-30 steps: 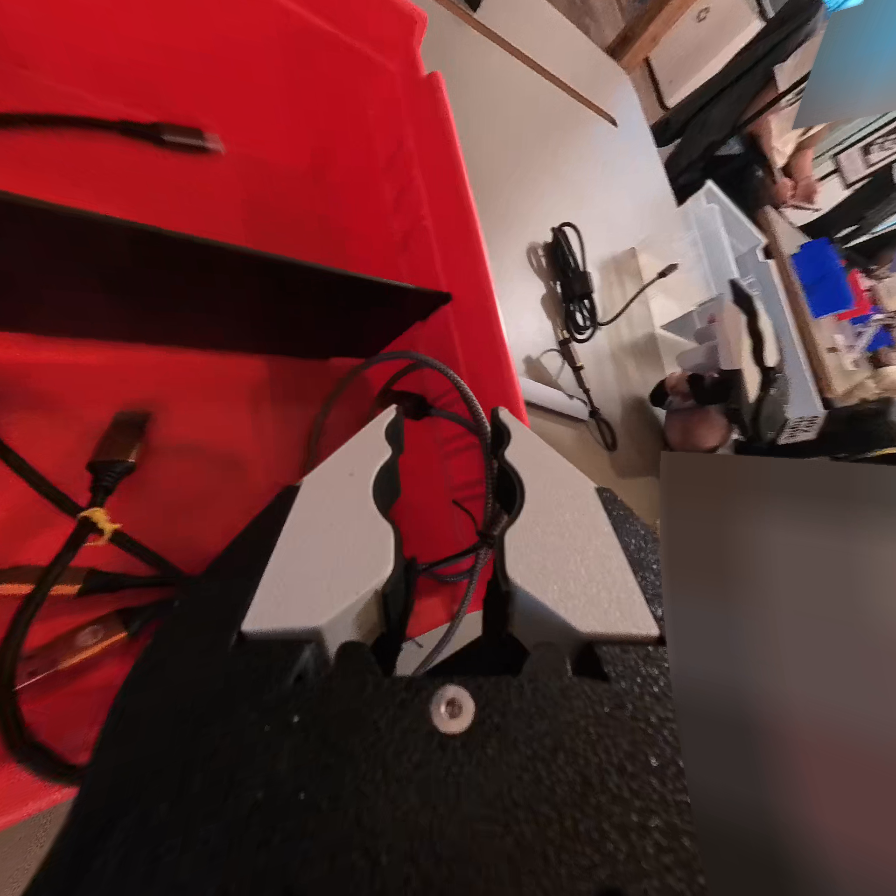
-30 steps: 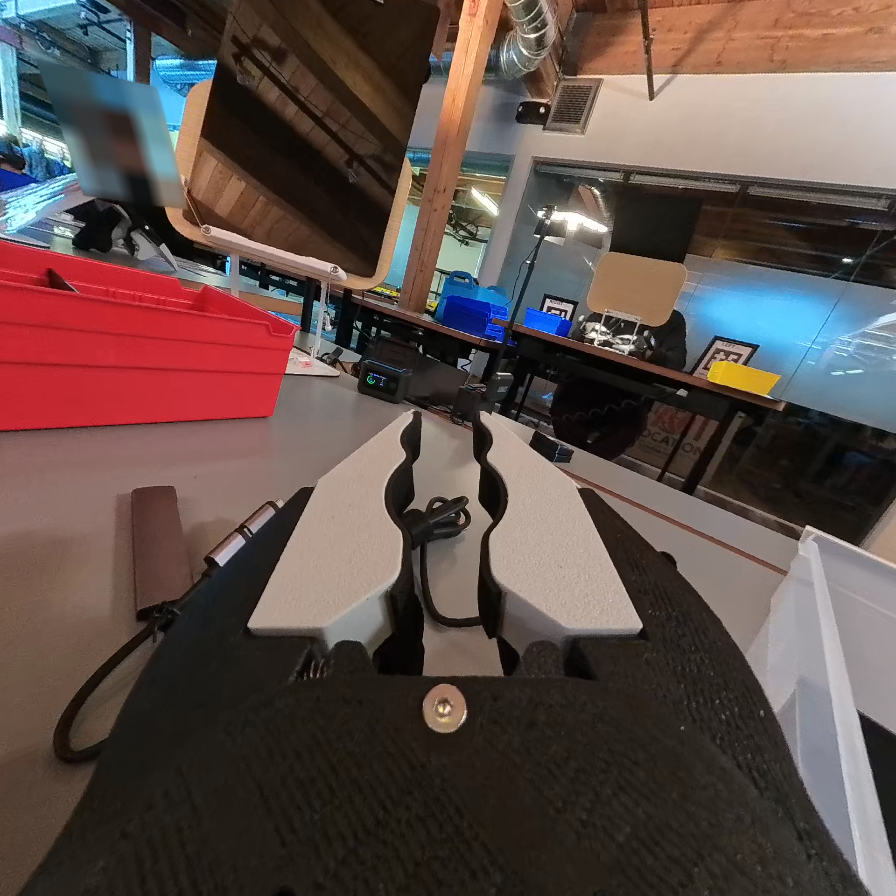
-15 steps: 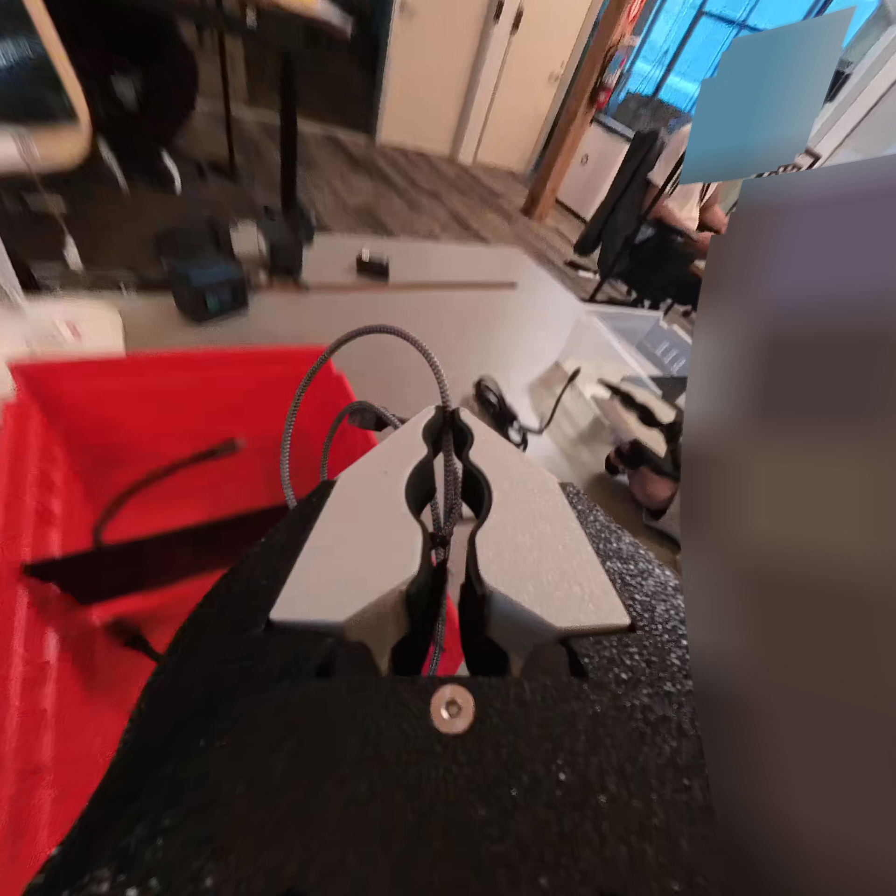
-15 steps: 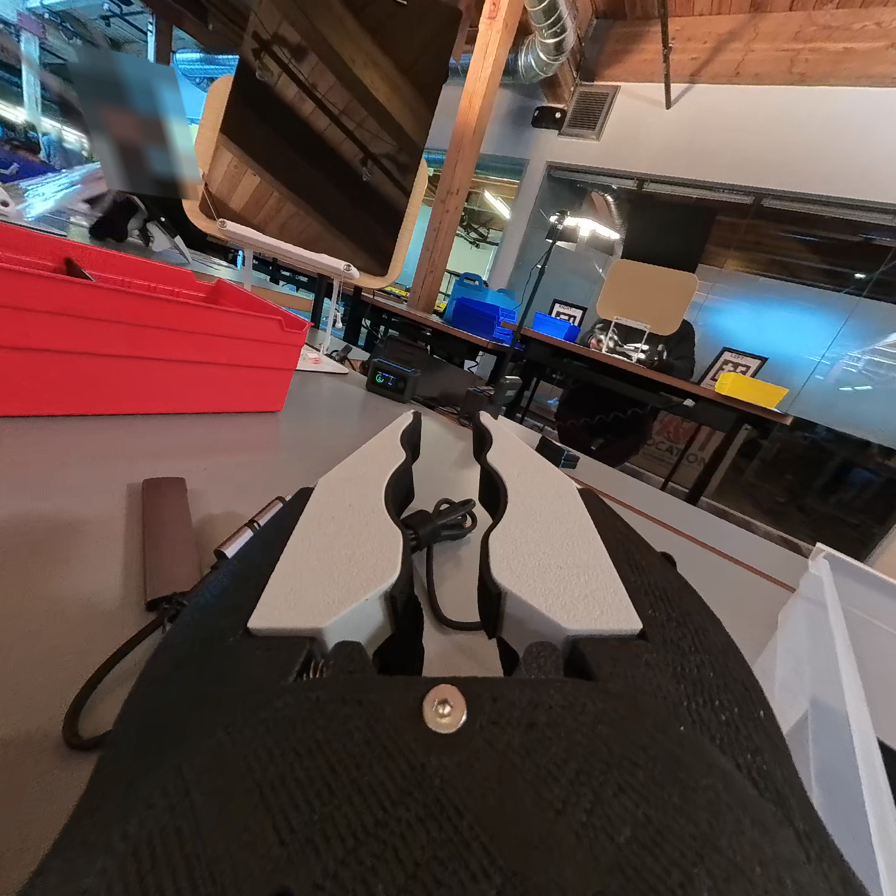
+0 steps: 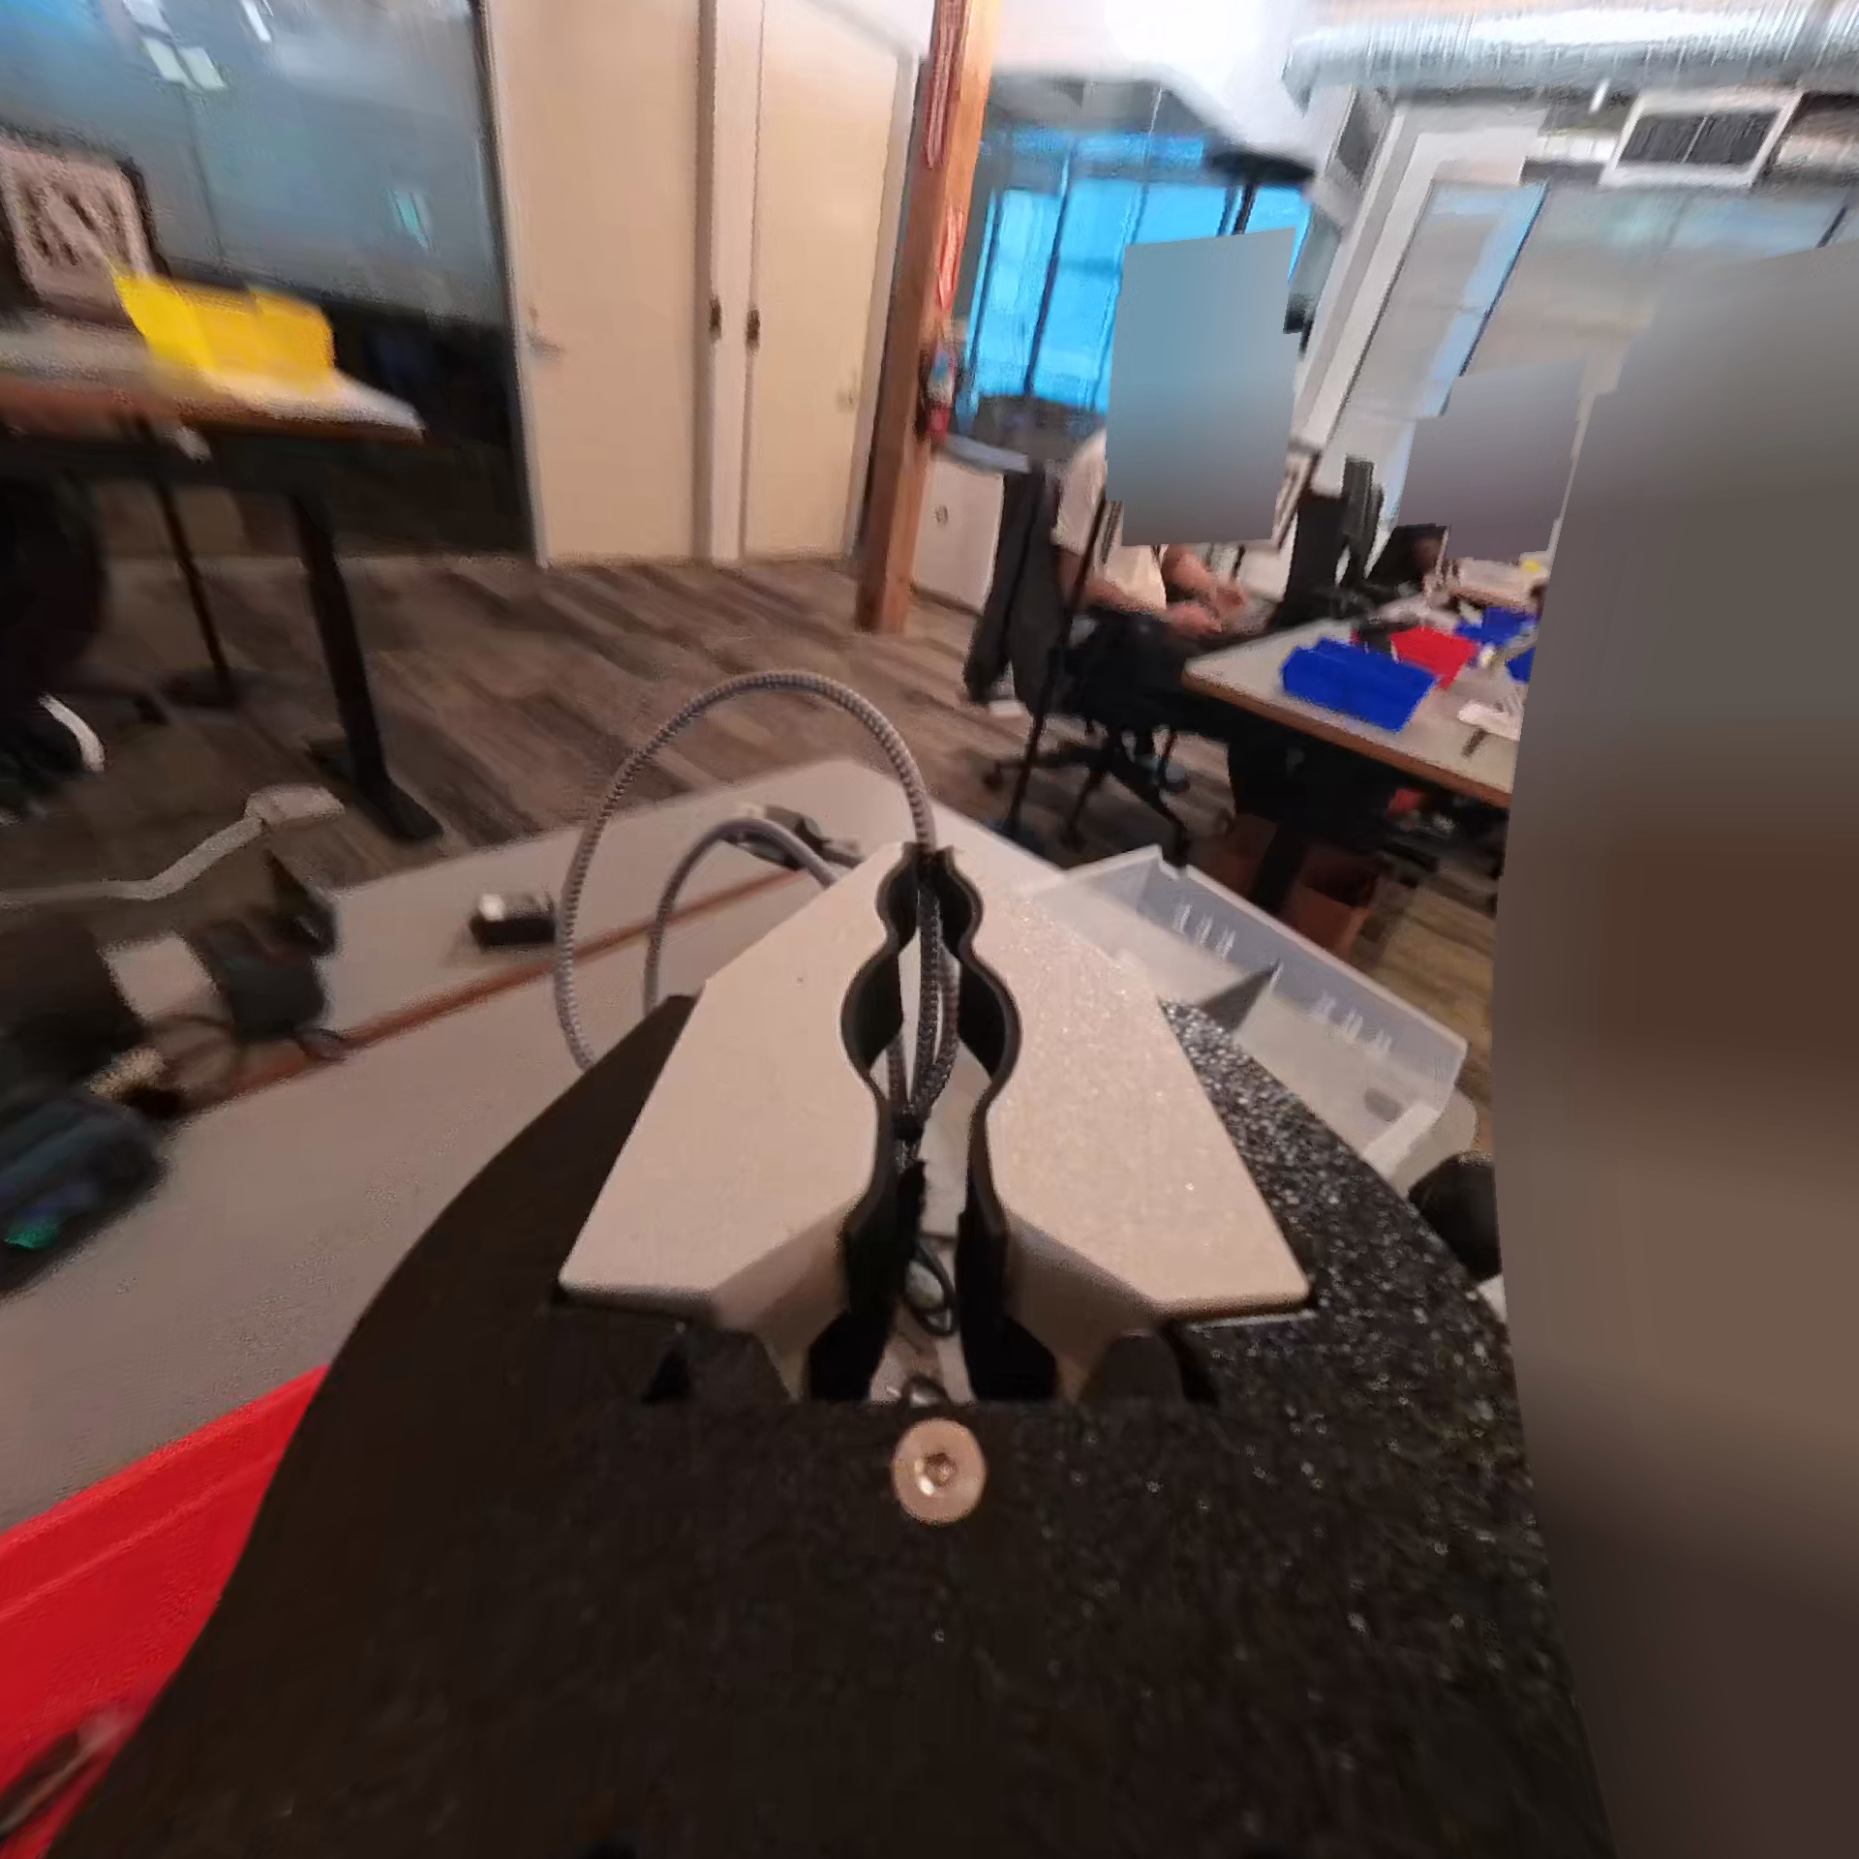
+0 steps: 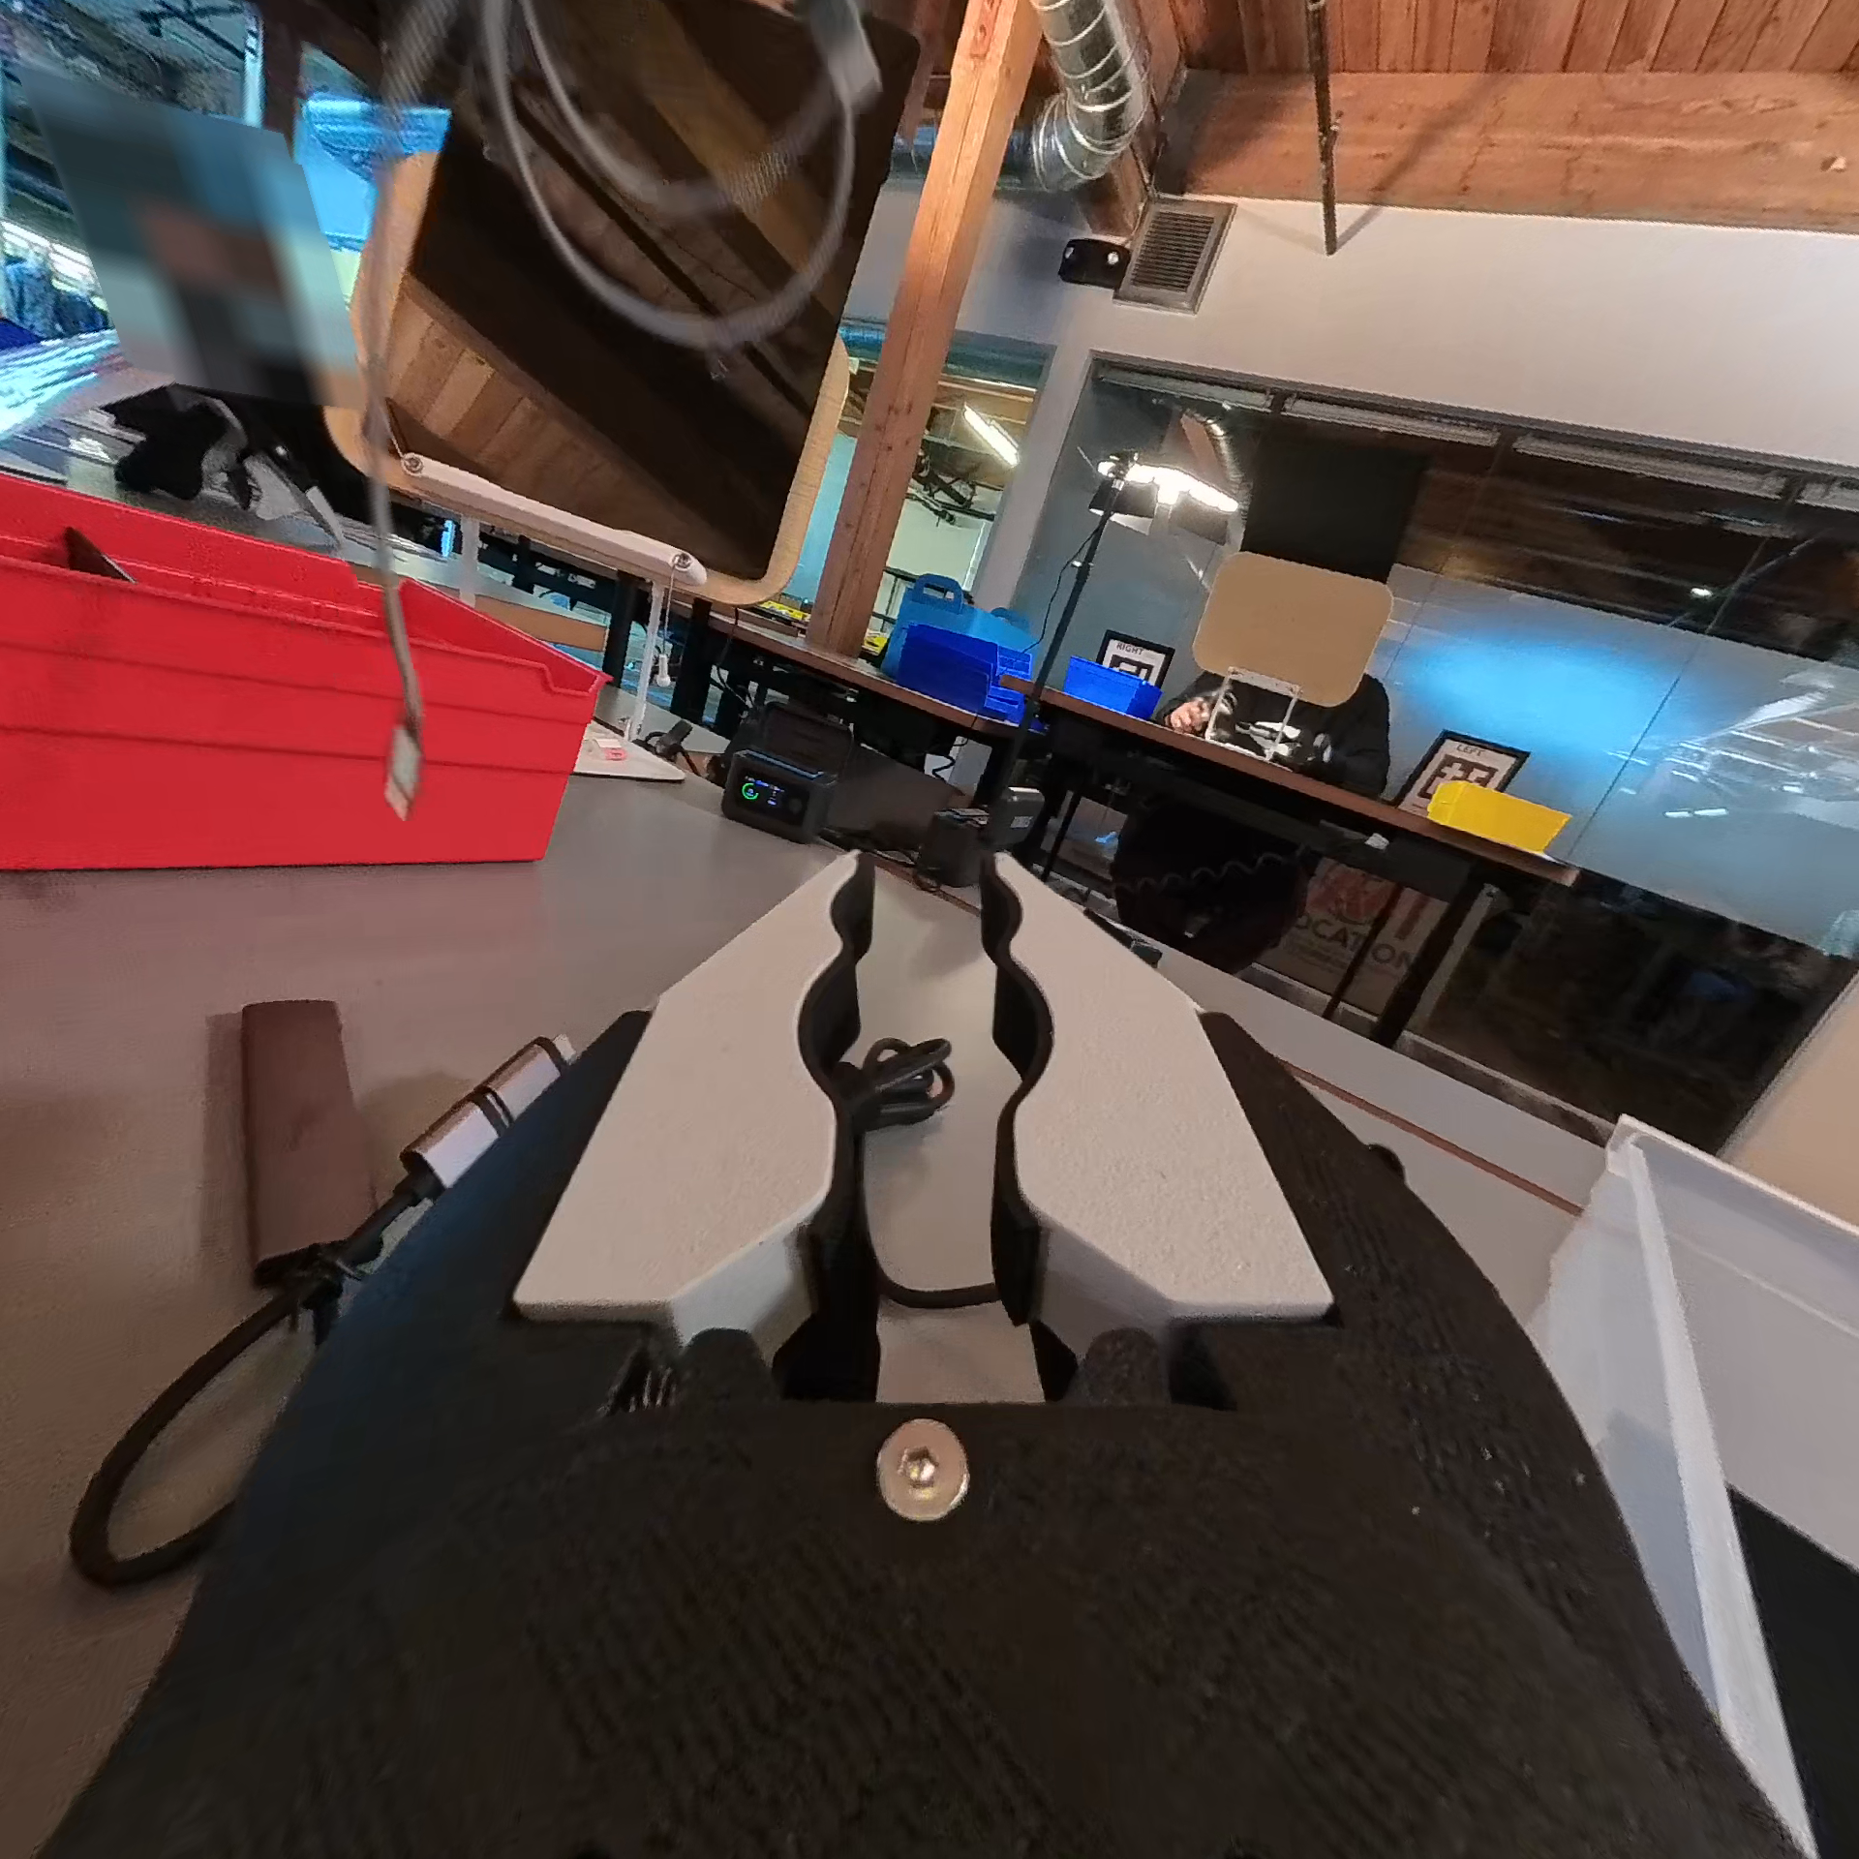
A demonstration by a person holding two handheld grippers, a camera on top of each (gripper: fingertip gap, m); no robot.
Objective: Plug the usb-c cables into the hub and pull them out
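The left gripper [image 5: 931,875] pinches a braided cable [image 5: 644,805] aloft, its plug [image 6: 402,775] dangling beside the red bin [image 6: 251,724]. The right gripper [image 6: 925,885] rests spread over the table, near the hub [image 6: 297,1127]. The swinging plug could snag or slip free.

A grey-and-black braided cable [image 5: 644,795] loops above the grey table [image 5: 251,1207]. The bin [image 6: 251,724] is red, the hub [image 6: 302,1127] dark brown, and another cable [image 6: 895,1086] black. Each hand-held gripper [image 6: 925,905] has pale grey fingers [image 6: 704,1127] on a black body.

Both wrist views low over table [image 6: 624,936]
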